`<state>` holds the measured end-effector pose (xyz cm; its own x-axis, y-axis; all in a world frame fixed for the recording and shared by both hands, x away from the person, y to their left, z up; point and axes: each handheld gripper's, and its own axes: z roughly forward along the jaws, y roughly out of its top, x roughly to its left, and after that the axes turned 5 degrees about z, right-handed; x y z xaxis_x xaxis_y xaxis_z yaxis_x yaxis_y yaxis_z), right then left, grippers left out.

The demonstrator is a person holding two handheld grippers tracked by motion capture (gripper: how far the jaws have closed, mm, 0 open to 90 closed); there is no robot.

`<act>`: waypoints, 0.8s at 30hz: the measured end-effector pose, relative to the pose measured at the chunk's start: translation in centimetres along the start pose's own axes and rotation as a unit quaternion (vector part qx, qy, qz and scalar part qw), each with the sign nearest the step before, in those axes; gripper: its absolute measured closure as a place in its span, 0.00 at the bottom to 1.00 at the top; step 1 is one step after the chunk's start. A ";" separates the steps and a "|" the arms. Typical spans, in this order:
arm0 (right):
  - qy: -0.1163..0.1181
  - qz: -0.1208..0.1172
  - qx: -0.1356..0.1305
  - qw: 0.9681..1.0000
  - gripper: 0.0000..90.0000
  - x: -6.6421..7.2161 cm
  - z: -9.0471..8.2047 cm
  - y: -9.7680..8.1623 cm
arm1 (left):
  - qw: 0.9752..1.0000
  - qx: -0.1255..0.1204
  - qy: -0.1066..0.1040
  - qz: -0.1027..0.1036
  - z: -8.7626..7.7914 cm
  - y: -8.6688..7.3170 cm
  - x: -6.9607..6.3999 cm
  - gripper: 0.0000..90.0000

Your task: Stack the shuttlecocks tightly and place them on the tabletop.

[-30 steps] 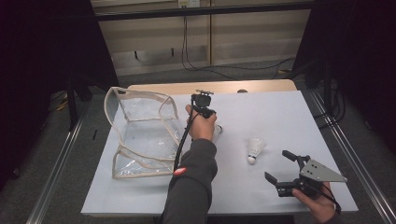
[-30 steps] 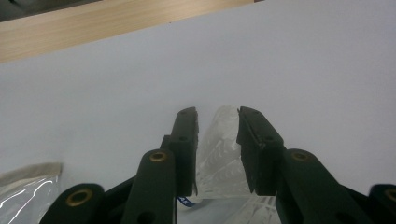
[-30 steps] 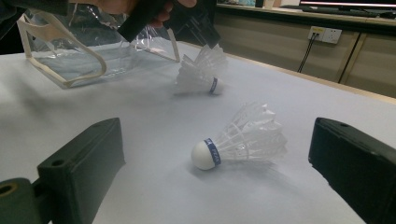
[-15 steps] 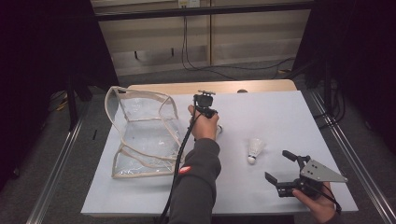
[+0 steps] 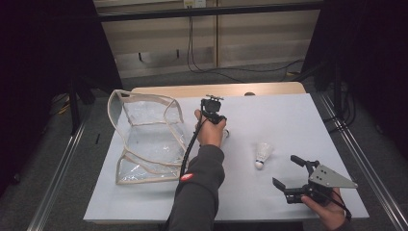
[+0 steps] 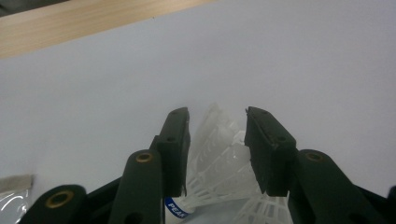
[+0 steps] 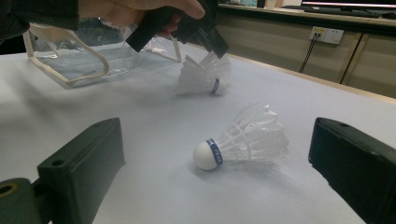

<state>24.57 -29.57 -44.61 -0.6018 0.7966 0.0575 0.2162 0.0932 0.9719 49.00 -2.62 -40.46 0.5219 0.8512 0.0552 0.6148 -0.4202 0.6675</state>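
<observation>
**Left fingers opening around a shuttlecock beside the clear bag**

The left gripper (image 6: 217,154) pointed down at the surface, its fingers (image 6: 175,149) standing on either side of a white shuttlecock (image 6: 219,163). They had just been opening, and the feather skirt lay between them with a sliver of daylight at each pad, so the grip looked loosened rather than firm. In the right gripper view that same shuttlecock (image 7: 201,74) lay on its side on the surface, blue-banded cork end away from the bag, right under the left fingertips. This read as either a release or a re-grip of the bird. If it was meant for the transparent bag (image 5: 149,139) just to the left, the next move called for closing squarely on the skirt without crushing it, then lifting it towards the bag's open mouth.

The right gripper (image 5: 298,175) rested near the front right corner, fingers (image 7: 79,172) spread wide and empty, aimed at a second shuttlecock (image 7: 243,140) lying on its side a little ahead of them.

The surface (image 5: 308,120) was a plain white sheet over a wooden top, whose bare strip (image 5: 216,89) showed along the far edge. Beyond stood pale panelled cabinets (image 5: 255,38) with dangling cables; dark curtains closed in both sides.
</observation>
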 end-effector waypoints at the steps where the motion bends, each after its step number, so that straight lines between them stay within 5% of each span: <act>1: 0.000 0.000 0.000 1.000 0.03 0.0 0.0 0.0 | 1.000 0.000 -0.001 0.002 0.0 0.0 0.0 0.67; 24: 0.001 0.000 0.000 1.000 0.03 0.0 0.0 0.0 | 1.000 -0.019 -0.015 -0.004 0.2 -0.1 0.4 0.58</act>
<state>24.58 -29.59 -44.61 -0.6041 0.7948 0.0578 0.2162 0.0937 0.9718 49.27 -2.31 -40.62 0.5349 0.8444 0.0284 0.5959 -0.4008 0.6959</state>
